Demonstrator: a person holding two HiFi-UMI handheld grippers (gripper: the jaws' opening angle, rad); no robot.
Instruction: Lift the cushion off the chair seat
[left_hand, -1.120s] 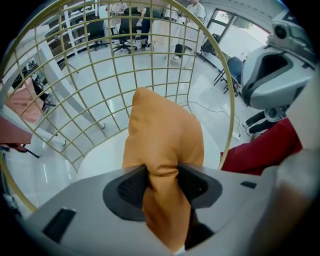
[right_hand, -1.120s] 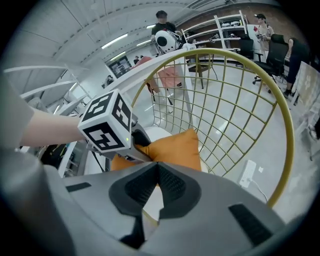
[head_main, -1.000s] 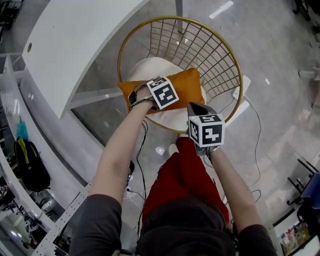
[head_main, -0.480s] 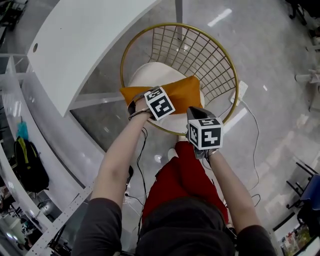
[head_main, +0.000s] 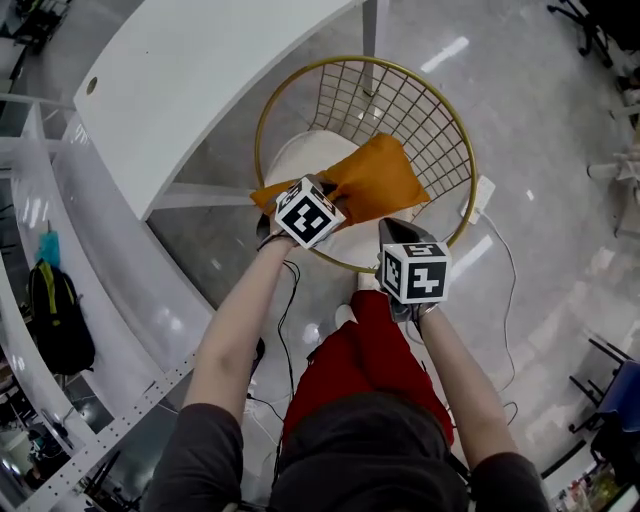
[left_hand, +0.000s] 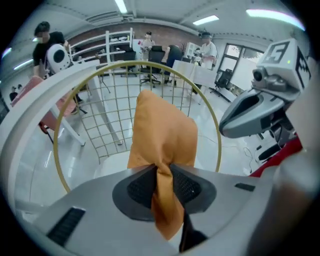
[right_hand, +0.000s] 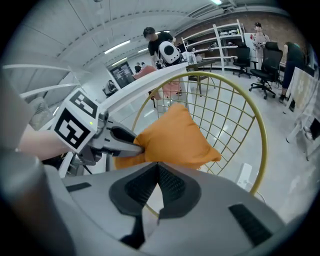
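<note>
Closest to the person, the right gripper (right_hand: 157, 170) hangs just in front of the chair's near rim. Its jaws meet at the tips and have nothing in them. A bit farther on, the left gripper (left_hand: 161, 175) has just been closing, and now it pinches one corner of the orange cushion (head_main: 375, 180) tight between its jaws. The cushion is inside the gold ring of the round chair (head_main: 259, 135), over the white seat (head_main: 298, 152). The pinched corner is up off the seat, but I cannot tell if the far end still touches it. The long side of the cushion runs from the left gripper away toward the wire back of the chair. The edge of the white table (head_main: 200, 80) sits close on the chair's left. On the right there is open shiny floor (head_main: 545, 210).
</note>
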